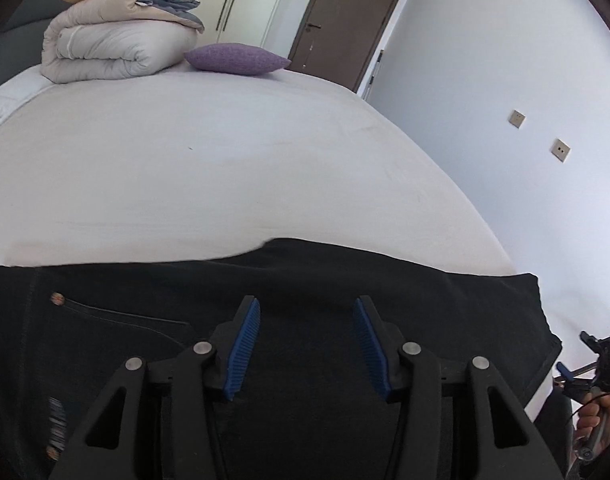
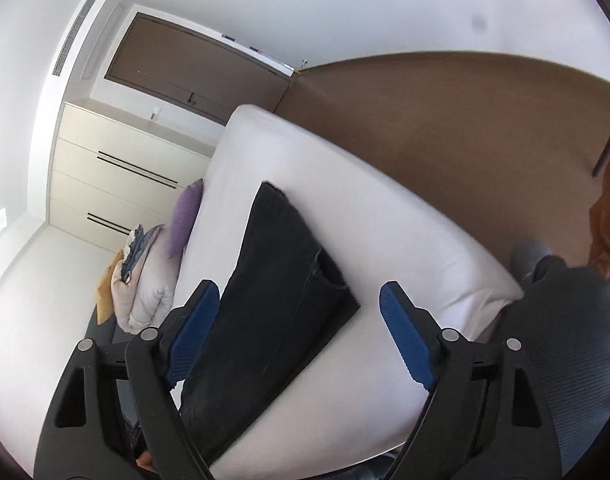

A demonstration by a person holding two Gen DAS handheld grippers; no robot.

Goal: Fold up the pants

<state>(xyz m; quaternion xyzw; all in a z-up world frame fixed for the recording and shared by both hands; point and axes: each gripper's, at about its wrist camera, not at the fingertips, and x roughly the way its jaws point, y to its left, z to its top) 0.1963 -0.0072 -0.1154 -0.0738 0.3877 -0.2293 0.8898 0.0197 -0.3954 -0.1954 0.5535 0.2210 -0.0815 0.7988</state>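
Black pants (image 1: 305,280) lie flat on the white bed (image 1: 185,168) along its near edge; a pocket seam and a rivet show at the left. My left gripper (image 1: 307,308) is open just above the pants, holding nothing. In the right wrist view the pants (image 2: 277,280) lie as a long folded strip on the bed (image 2: 385,232). My right gripper (image 2: 299,294) is open and empty, held well above the bed and tilted. It also shows at the far right of the left wrist view (image 1: 597,360), off the bed's edge.
A folded beige duvet (image 1: 113,44) and a purple pillow (image 1: 237,58) sit at the far end of the bed. A brown door (image 1: 345,20) and white wardrobe stand behind. Brown floor (image 2: 465,128) lies beside the bed. The person's dark-clothed body (image 2: 577,340) is at the right.
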